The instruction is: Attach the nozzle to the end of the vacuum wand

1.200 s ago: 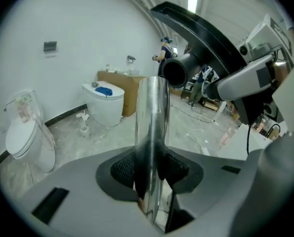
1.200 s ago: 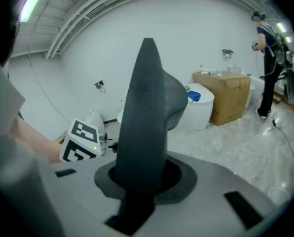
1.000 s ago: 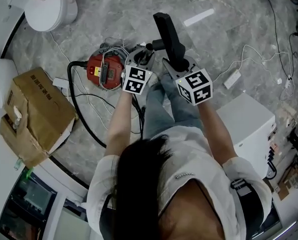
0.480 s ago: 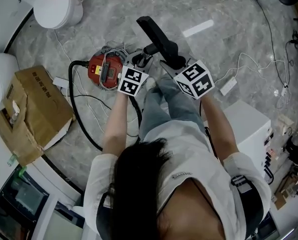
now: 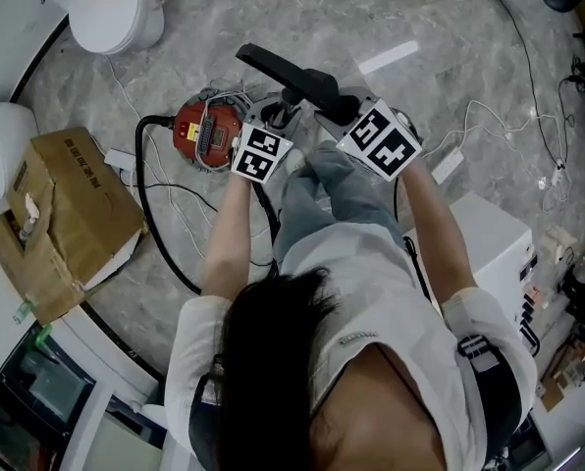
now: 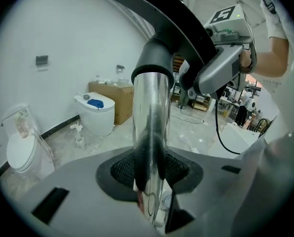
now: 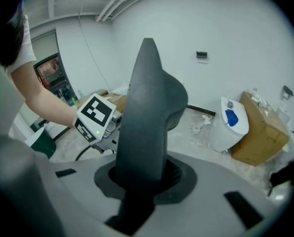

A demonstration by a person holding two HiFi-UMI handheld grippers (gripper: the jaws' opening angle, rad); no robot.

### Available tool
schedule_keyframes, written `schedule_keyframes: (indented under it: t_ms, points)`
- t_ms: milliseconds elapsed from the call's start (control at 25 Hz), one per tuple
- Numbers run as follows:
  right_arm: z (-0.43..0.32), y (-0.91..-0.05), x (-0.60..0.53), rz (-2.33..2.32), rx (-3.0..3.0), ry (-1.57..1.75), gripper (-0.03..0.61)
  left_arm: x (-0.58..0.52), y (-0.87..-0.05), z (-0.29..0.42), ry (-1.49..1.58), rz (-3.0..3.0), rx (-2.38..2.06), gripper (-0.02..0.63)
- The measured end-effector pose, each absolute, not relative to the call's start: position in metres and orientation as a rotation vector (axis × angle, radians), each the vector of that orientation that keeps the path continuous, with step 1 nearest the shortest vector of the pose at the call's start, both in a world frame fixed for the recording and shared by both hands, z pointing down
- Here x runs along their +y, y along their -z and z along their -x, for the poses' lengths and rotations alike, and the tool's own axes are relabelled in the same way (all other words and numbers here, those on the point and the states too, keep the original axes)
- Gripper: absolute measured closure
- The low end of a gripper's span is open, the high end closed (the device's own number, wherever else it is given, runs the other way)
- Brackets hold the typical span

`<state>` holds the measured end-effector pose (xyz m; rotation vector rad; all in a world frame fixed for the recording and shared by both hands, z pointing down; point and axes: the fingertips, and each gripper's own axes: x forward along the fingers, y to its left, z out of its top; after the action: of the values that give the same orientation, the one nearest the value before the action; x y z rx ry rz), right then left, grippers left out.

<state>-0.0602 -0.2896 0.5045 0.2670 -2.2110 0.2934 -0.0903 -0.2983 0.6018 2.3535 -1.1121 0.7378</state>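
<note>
Red vac (image 5: 206,135) on the floor. Just right of it we've got the black nozzle (image 7: 144,112) clamped in the R gripper (image 7: 137,181), its collar meeting the chrome wand (image 6: 151,122), which the L gripper (image 6: 152,179) pinches.

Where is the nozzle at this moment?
In the head view the black nozzle is at upper centre, clamped in the right gripper. It lies up and to the right of the red vacuum body.

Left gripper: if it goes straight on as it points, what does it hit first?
Probably the black nozzle: the left gripper grips the chrome wand, whose far end meets the nozzle's collar straight ahead.
</note>
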Motion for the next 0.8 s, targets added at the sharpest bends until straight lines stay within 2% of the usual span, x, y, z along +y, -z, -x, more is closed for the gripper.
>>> schedule_keyframes:
  t_ms: [200,800]
  points:
    - [0.058,-0.499,-0.287,-0.2,-2.146,-0.162,0.486,-0.294,-0.6,0.087,-0.749,-2.356,-1.109,0.489]
    - [0.057,-0.493,-0.282,-0.002,-2.035,-0.127,0.488,-0.286,-0.593,0.085,-0.809,-2.381,-1.087,0.491]
